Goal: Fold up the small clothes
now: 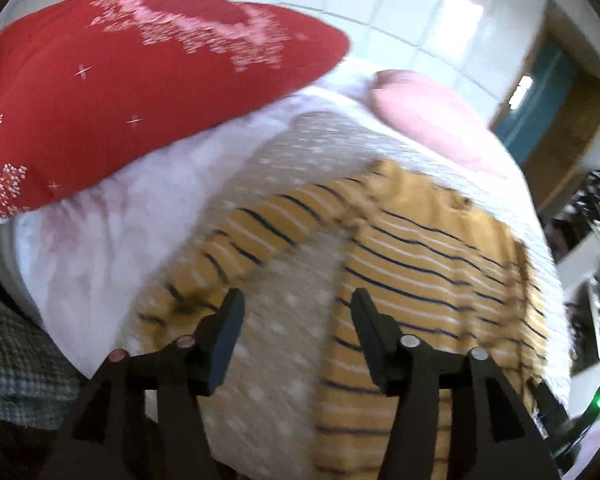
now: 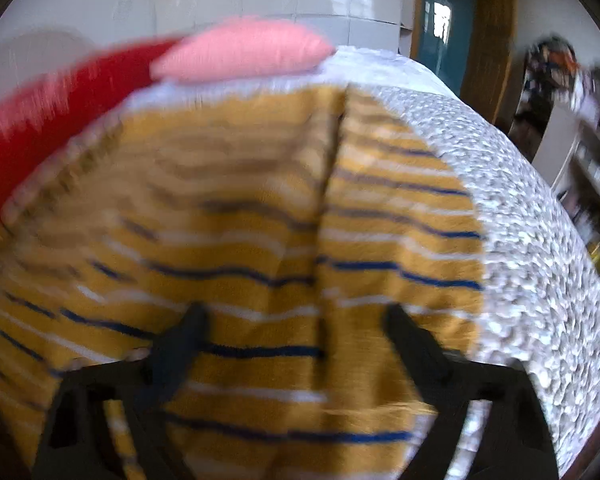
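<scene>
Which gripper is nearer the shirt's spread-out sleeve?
Left. The left gripper hovers open right beside the sleeve, which runs just past its left finger. The right gripper, also open, hangs over the striped shirt body; no sleeve shows there.

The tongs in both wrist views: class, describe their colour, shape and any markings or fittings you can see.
Both are matt black plastic. The left tongs have two flat, wedge-shaped fingers on angular black arms, with small round silver-and-pinkish studs along the top of the frame. The right tongs look the same in build, though blur hides any studs. No cables, labels or sleeves show.
</scene>
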`<state>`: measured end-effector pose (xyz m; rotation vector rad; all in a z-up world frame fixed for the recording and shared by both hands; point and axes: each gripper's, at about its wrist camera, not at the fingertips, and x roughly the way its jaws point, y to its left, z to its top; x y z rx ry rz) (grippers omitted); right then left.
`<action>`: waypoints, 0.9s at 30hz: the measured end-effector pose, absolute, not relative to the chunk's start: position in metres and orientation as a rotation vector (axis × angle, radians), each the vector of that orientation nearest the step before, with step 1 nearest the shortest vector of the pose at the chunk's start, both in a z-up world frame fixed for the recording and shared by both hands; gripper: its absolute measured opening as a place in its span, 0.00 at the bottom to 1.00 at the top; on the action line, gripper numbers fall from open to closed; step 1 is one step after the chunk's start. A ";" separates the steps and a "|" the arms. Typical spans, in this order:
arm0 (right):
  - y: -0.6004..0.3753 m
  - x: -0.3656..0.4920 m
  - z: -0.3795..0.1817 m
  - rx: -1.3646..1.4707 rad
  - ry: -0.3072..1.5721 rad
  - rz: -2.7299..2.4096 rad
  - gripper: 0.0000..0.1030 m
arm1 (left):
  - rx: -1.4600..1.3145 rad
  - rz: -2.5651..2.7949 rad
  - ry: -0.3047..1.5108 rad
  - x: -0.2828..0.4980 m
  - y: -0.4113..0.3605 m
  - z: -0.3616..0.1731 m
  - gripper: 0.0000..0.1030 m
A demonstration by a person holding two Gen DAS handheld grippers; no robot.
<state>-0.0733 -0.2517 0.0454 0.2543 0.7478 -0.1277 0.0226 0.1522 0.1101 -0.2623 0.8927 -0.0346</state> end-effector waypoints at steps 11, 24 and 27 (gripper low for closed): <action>-0.307 -0.148 0.058 0.207 0.757 -0.151 0.84 | -0.169 -0.143 0.949 -0.012 0.086 0.086 0.58; -0.293 -0.083 0.027 0.125 0.842 -0.112 0.10 | -0.111 -0.113 0.991 -0.026 0.087 0.077 0.58; -0.340 -0.084 0.049 0.194 0.789 -0.249 0.09 | -0.144 -0.094 0.992 -0.022 0.097 0.076 0.58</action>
